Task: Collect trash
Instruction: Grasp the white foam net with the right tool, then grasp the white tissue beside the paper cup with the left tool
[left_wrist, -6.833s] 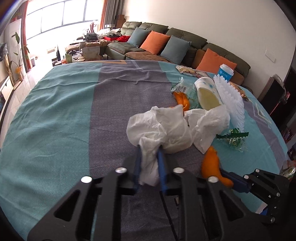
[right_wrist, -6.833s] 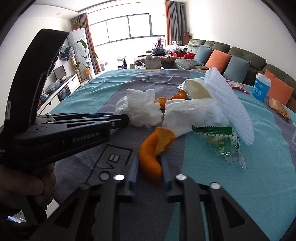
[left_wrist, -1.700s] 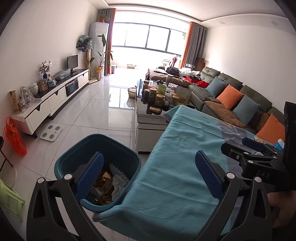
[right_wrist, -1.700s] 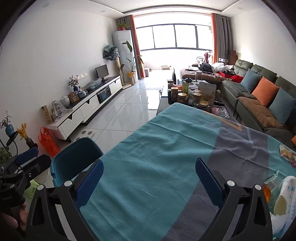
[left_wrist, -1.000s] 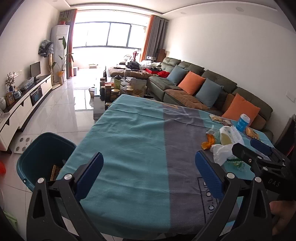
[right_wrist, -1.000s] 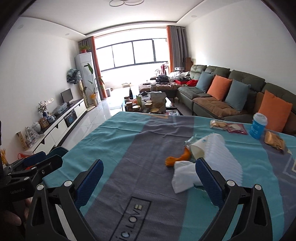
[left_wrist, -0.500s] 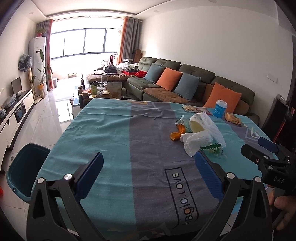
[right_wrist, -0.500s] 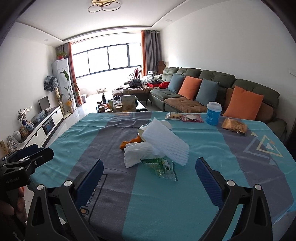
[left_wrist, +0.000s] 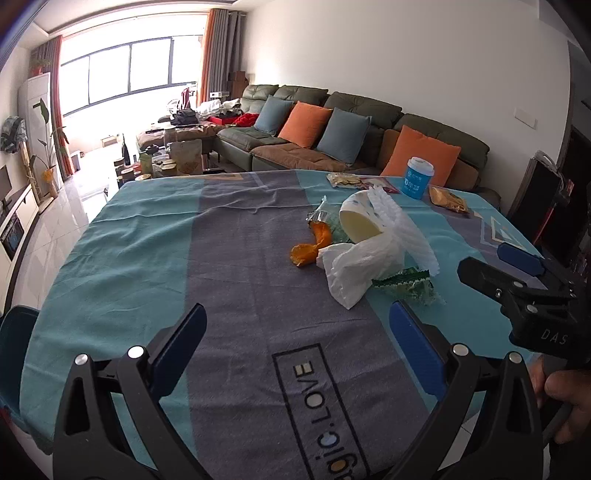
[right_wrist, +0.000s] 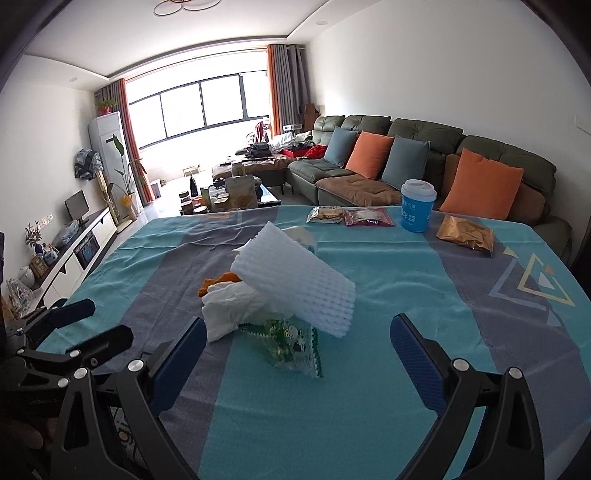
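Both grippers hover above the near edge of the table (left_wrist: 229, 266), which is covered by a teal and grey cloth. The left gripper (left_wrist: 295, 343) has its jaws spread wide with nothing between them. The right gripper (right_wrist: 295, 350) is equally wide open and empty.

The trash lies in a heap toward the middle of the table, nearer its right edge. A crumpled white tissue (left_wrist: 360, 264) touches an orange peel (left_wrist: 312, 243) on its left and a green snack wrapper (right_wrist: 288, 341) on its near side. A white foam net (right_wrist: 295, 280) leans over the tissue, against a tipped paper cup (left_wrist: 358, 221).

Near the far edge stand a blue cup (right_wrist: 417, 206) and several snack packets (right_wrist: 465, 230). A dark teal bin (left_wrist: 16, 332) shows beside the table's left edge.
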